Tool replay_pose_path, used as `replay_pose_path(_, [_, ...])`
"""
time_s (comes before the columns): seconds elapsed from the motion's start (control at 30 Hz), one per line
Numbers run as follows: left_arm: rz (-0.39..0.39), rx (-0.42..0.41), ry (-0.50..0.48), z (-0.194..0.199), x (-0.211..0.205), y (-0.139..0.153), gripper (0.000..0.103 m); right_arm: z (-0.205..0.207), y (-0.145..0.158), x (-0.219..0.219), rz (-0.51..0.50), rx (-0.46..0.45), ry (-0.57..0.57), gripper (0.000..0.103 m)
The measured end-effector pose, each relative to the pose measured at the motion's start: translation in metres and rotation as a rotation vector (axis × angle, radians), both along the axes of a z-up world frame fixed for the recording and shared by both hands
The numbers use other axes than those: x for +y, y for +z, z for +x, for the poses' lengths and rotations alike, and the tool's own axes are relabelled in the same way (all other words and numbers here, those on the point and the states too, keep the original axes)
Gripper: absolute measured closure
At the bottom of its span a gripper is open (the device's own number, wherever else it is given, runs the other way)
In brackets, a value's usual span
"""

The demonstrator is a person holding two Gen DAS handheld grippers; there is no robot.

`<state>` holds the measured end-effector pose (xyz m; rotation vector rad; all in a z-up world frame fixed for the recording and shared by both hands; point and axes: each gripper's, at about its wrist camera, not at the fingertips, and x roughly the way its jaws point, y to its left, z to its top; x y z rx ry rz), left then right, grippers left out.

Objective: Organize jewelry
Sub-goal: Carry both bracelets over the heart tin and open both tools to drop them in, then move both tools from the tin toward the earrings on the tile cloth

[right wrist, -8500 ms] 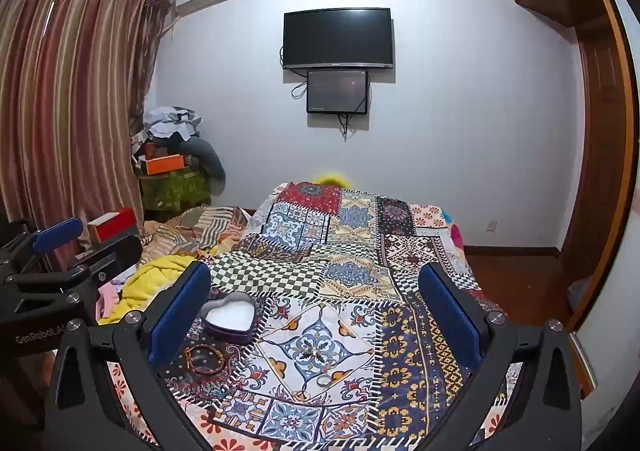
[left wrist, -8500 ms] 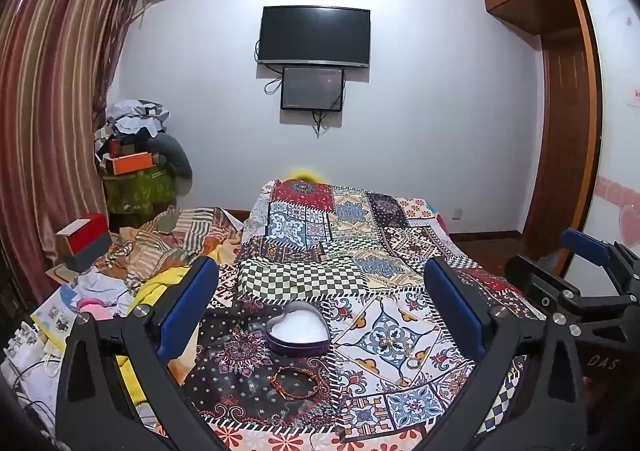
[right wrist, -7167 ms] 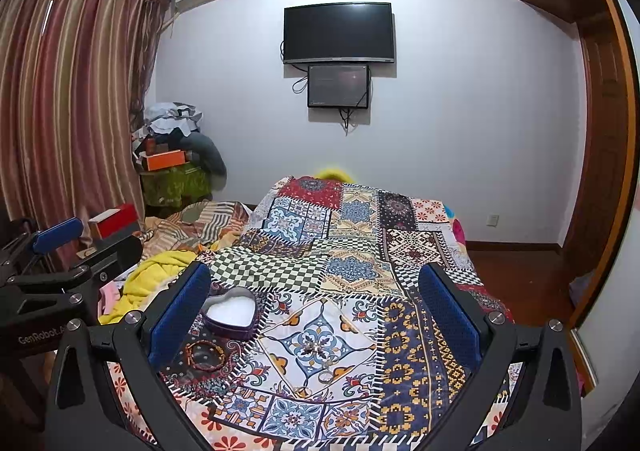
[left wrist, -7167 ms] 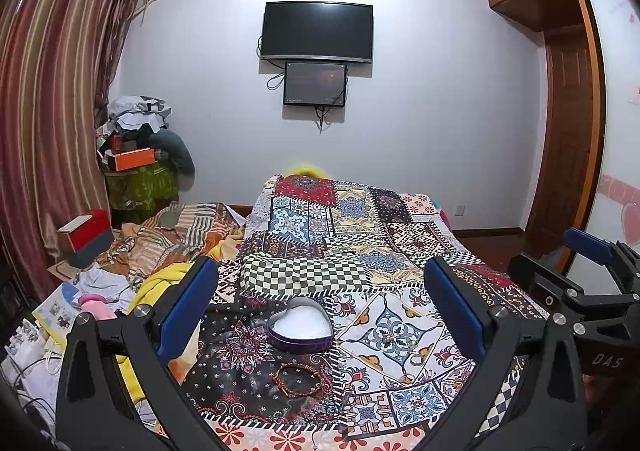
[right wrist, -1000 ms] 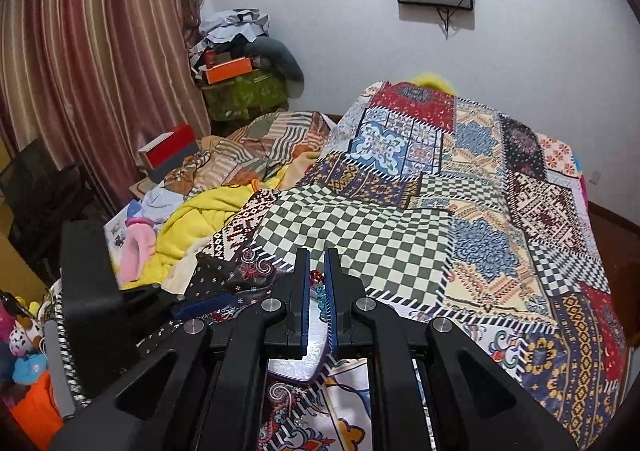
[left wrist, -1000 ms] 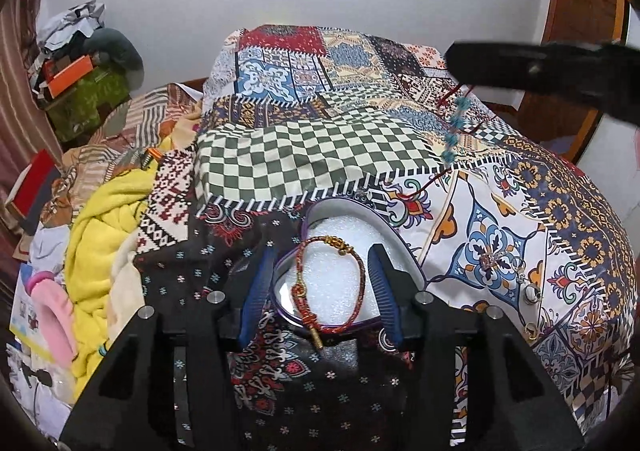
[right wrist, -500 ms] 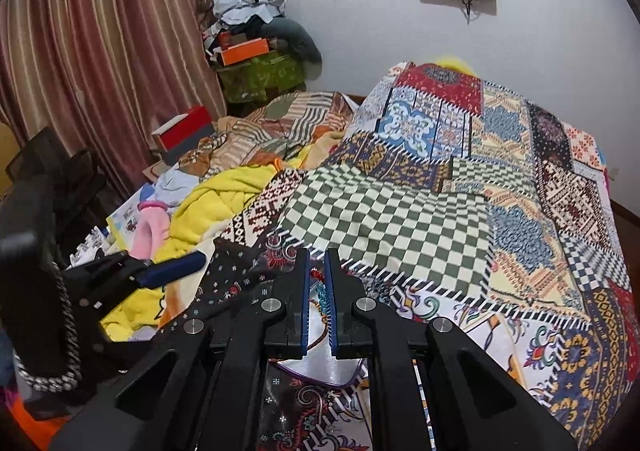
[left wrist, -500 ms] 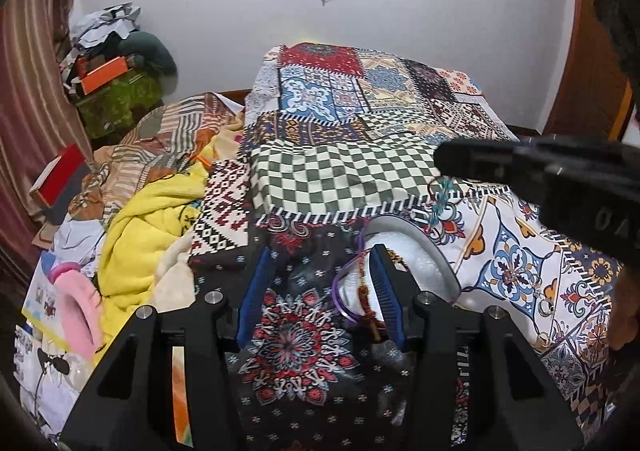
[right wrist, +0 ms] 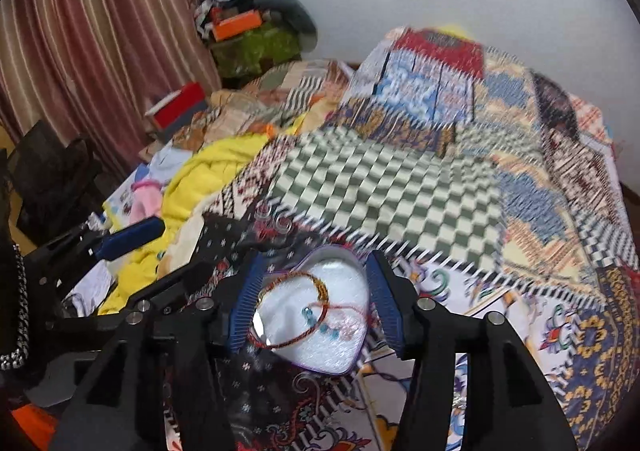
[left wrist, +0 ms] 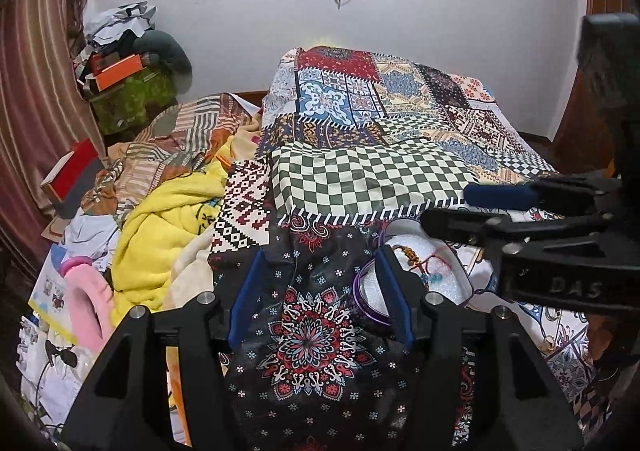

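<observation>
Below, patchwork bedspread [left wrist: 372,171], both tongs [left wrist: 320,295] [right wrist: 306,303] spread empty, heart box [right wrist: 340,347], seemingly two bracelets [right wrist: 294,311].

A purple heart-shaped box [right wrist: 320,315] lies open on the bed. Inside, on white padding, lie a red braided bracelet [right wrist: 296,311] and a red string with blue beads [right wrist: 320,321].

"DAS" embossed on black body of right gripper [left wrist: 472,207], seen from left wrist view.

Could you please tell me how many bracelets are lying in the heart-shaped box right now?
2: a red-brown beaded bracelet on the left of the heart-shaped box, and a thin red string bracelet with turquoise beads overlapping it toward the right. Others could be hidden.
</observation>
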<state>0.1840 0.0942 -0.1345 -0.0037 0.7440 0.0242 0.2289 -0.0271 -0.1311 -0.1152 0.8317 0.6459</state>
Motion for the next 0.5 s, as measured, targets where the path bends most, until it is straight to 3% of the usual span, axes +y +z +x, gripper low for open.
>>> replay_pose_path(0.27, [-0.006, -0.02, -0.008, -0.006, -0.008, 0.013, 0.046, -0.01, 0.029, -0.03, 0.001, -0.075, -0.069, 0.053])
replay_pose_path(0.5, [0.0, -0.029, -0.042, -0.014, -0.025, 0.022, 0.042, -0.024, 0.034, -0.071, -0.034, -0.108, -0.136, 0.053])
